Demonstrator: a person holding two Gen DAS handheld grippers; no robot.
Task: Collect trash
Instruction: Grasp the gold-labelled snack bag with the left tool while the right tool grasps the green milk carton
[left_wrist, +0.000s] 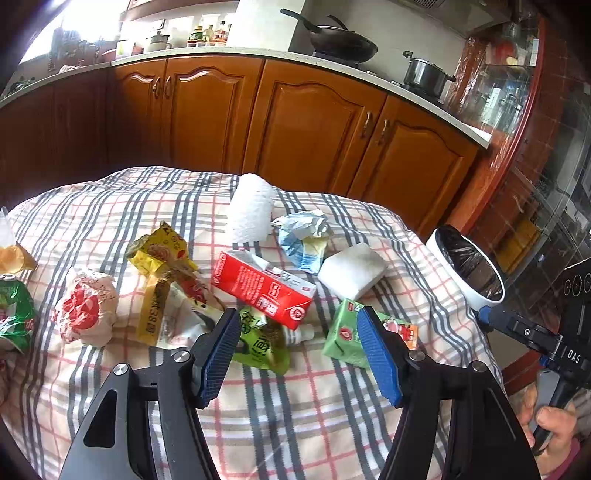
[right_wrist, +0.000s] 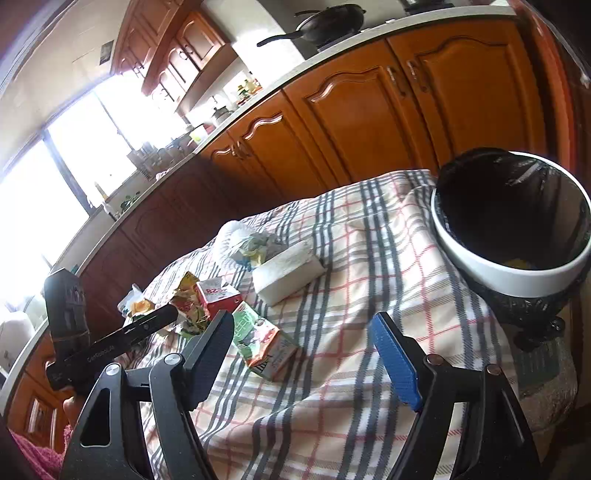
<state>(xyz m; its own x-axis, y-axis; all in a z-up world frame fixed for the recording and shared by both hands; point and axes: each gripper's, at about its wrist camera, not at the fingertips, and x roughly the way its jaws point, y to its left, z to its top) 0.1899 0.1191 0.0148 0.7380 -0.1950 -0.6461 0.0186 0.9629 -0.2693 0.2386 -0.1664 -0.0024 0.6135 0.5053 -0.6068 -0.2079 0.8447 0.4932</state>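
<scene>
Both your tongs gape, holding nothing: left gripper (left_wrist: 295, 325), right gripper (right_wrist: 303, 332). Trash litters the near cloth; bin (right_wrist: 480, 266) sits far right. Overlapping red carton (left_wrist: 262, 291) and green pouch (left_wrist: 262, 343) invite a double grab or slip.

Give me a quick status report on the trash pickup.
Left gripper open, empty, over green pouch. Right gripper open, empty. Trash bin beside table, something yellow inside. Red carton overlaps the pouch.

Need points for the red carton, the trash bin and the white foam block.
red carton (left_wrist: 258, 291): left wrist view, on its red printed side.
trash bin (right_wrist: 480, 266): right wrist view, on the white rim's front wall.
white foam block (left_wrist: 351, 275): left wrist view, on its top face.
</scene>
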